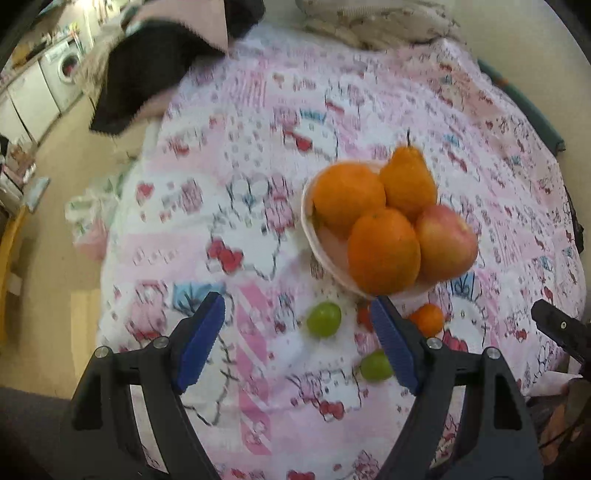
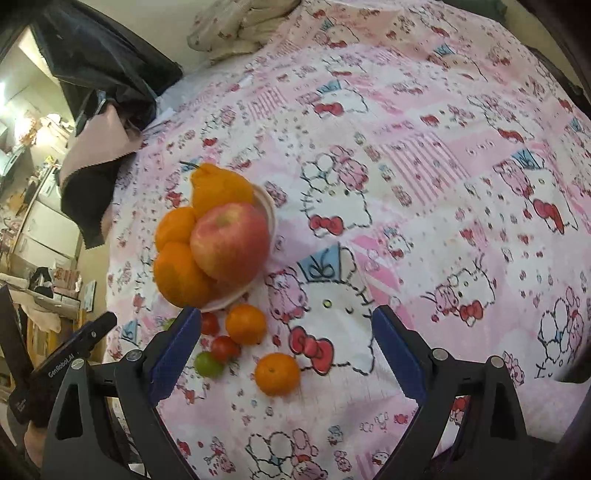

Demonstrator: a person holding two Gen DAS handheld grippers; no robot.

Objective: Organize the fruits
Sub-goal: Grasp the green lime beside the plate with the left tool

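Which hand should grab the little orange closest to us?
Probably the right. The right gripper is open, and that small orange lies on the sheet nearly between its fingers. The left gripper hangs nearer the green grapes, beside the bowl.

Bed sheet (image 1: 258,155) pink-white, cartoon cat print, covers whole work surface. Crumpled floral bedding (image 2: 236,26) at far edge. Black-pink cloth (image 1: 147,70) draped over bed's far left corner. Tan floor (image 1: 62,229) left of bed. Washer (image 1: 64,68) and white cabinets (image 1: 26,99) along far left wall. Room beyond brightly lit, cluttered shelves (image 2: 33,206).
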